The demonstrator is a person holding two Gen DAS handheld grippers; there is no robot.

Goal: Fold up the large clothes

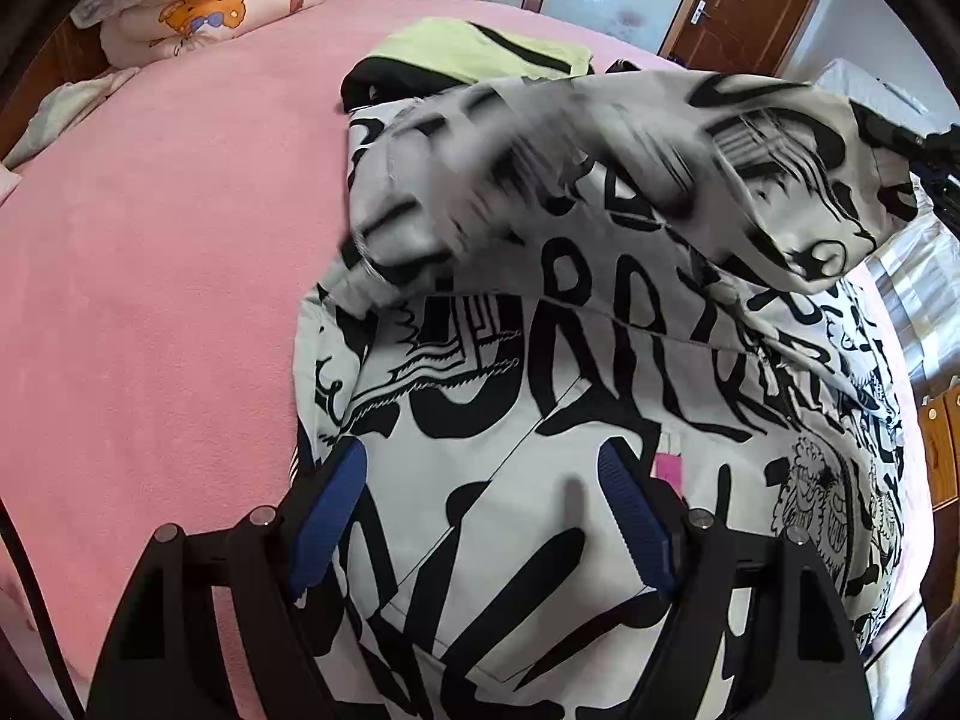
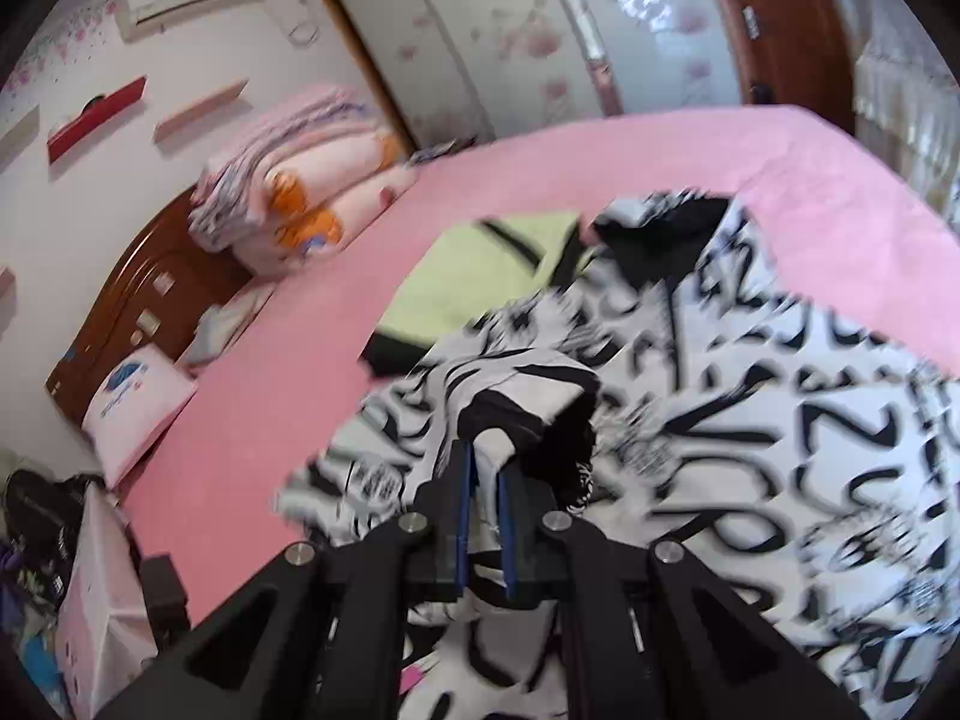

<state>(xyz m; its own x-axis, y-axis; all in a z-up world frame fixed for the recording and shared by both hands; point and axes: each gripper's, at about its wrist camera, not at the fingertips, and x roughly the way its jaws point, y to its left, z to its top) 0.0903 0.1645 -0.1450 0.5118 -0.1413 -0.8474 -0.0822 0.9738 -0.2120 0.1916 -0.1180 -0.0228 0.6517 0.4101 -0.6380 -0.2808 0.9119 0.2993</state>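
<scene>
A large white jacket with black graffiti lettering (image 1: pixel 570 396) lies on the pink bed (image 1: pixel 150 276). My left gripper (image 1: pixel 486 468) is open, its blue pads hovering over the jacket's lower part, holding nothing. One sleeve (image 1: pixel 600 180) is lifted and swings across the jacket, blurred by motion. My right gripper (image 2: pixel 485 468) is shut on the cuff end of that sleeve (image 2: pixel 510 402), held above the jacket body (image 2: pixel 780 450). The right gripper shows at the right edge of the left wrist view (image 1: pixel 924 150).
A yellow-green and black garment (image 1: pixel 480 51) lies folded beyond the jacket, also in the right wrist view (image 2: pixel 480 264). Folded quilts (image 1: pixel 204 6) and pillows (image 2: pixel 138 402) sit by the wooden headboard (image 2: pixel 144 288). The bed's right edge (image 1: pixel 900 630) is close by.
</scene>
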